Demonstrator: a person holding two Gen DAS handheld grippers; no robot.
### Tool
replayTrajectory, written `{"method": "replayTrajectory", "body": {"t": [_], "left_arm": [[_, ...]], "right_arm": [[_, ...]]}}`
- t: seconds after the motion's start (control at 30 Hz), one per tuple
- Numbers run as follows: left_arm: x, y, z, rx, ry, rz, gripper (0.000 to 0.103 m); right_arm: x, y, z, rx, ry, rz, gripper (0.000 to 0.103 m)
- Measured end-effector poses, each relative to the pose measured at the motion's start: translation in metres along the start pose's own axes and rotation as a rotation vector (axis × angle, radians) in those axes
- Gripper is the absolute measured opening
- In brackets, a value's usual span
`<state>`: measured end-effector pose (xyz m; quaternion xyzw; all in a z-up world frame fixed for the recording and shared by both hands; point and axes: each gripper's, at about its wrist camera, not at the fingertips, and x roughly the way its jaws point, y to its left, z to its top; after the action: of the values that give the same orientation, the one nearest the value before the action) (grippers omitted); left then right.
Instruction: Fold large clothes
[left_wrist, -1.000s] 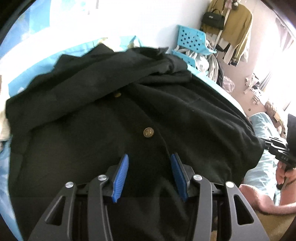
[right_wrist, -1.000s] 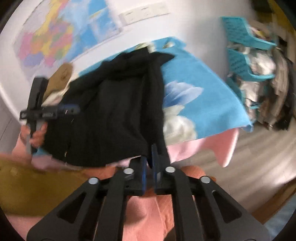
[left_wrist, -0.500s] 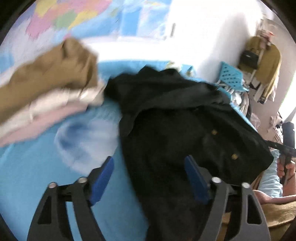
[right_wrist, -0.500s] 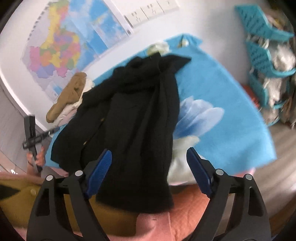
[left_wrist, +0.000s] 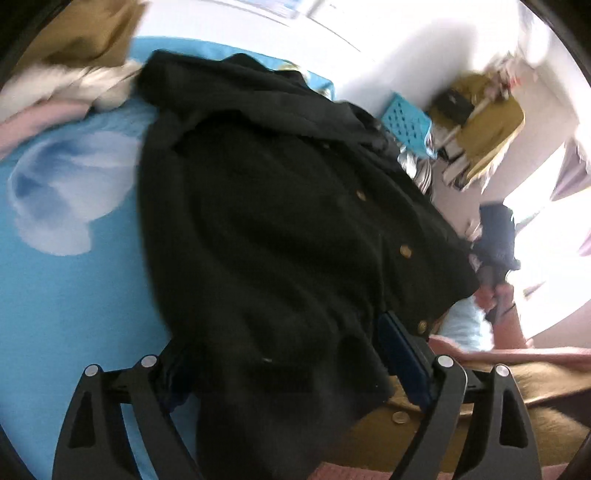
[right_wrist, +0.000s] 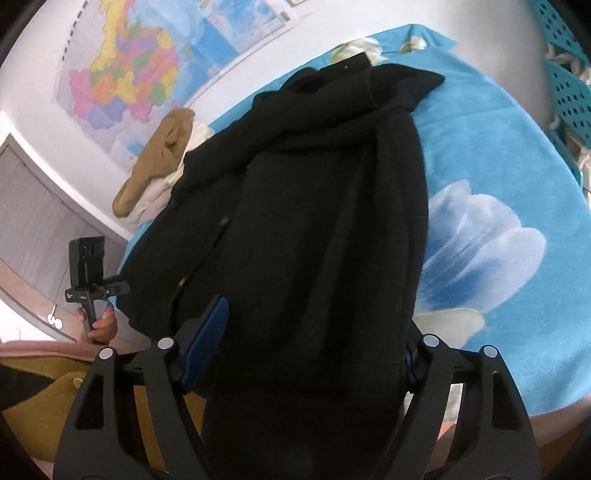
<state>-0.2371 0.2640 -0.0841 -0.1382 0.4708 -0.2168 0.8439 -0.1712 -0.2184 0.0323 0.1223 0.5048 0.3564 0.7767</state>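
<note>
A large black coat (left_wrist: 266, 221) with gold buttons lies spread on a blue flowered sheet (left_wrist: 66, 288); it also shows in the right wrist view (right_wrist: 314, 221). My left gripper (left_wrist: 280, 354) is open, its jaws wide apart over the coat's near hem; the left pad is hidden under cloth. My right gripper (right_wrist: 314, 343) is open too, jaws straddling the hem at the coat's other side. The right gripper's body (left_wrist: 495, 236) shows at the far right of the left view, and the left gripper's body (right_wrist: 88, 273) at the left of the right view.
A pile of tan, cream and pink clothes (left_wrist: 74, 66) lies at the sheet's far corner, also in the right wrist view (right_wrist: 159, 162). Blue plastic baskets (left_wrist: 406, 125) and hanging clothes (left_wrist: 487, 122) stand past the bed. A map (right_wrist: 147, 66) hangs on the wall.
Both grippers came down to the coat's near hem. The left opened wide and swung off over the sheet, then back. The right went from shut to wide open.
</note>
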Motion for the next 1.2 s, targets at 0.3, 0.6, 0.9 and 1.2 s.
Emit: {"method": "replayTrajectory", "body": {"t": [0.3,0.6,0.9,1.2], "left_arm": [[-0.006,0.001,0.016,-0.103,-0.032,-0.012,0.011],[-0.049,0.000,0.054,-0.165,-0.167,-0.119,0.009],[-0.078,0.007,0.107,-0.163,-0.203,-0.123,0.009],[-0.072,0.032,0.171,-0.204,-0.153,-0.102,0.009]], "right_arm": [[-0.012,0.007,0.012,0.069,-0.031,0.134,0.021],[-0.045,0.024,0.066,0.094,-0.169,0.210,0.019],[-0.045,0.030,0.137,0.134,-0.223,0.224,0.019],[-0.018,0.002,0.205,0.241,-0.187,0.214,0.022]]}}
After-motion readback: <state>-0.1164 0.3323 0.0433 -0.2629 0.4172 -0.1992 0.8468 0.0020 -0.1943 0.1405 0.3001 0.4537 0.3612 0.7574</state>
